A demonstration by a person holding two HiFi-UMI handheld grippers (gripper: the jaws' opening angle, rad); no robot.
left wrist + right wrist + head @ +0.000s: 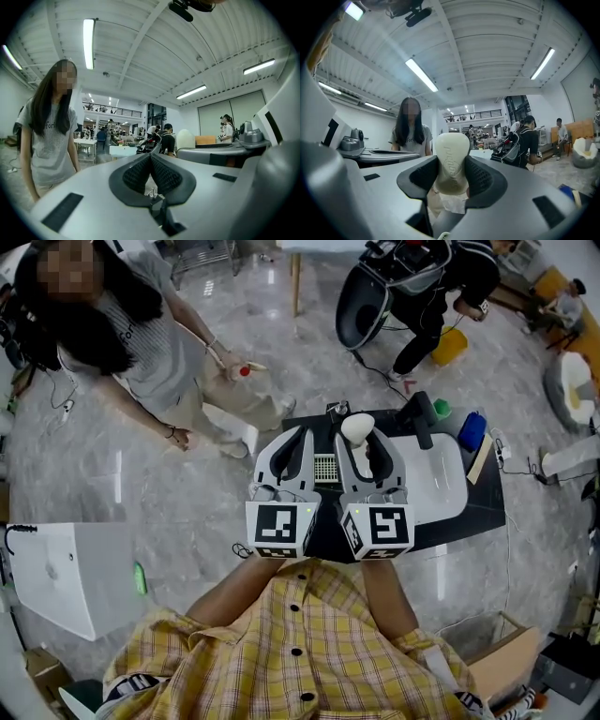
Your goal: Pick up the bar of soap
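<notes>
The bar of soap [451, 161] is a cream oval bar with raised lettering. It stands on end between the black pads of my right gripper [451, 174], which is shut on it. In the head view the soap [356, 430] sticks out past the right gripper [360, 457], held up above the black table [469, 512]. My left gripper [298, 457] is beside it at the same height. In the left gripper view its pads [136, 174] touch each other with nothing between them; the left gripper [150, 172] is shut.
On the black table are a white tray or basin [441, 474], a blue bottle [472, 431], a green object [441, 409] and a black handle-like tool [420, 418]. A person in a grey T-shirt [141, 343] stands to the left. A white sink unit [66, 573] is at lower left.
</notes>
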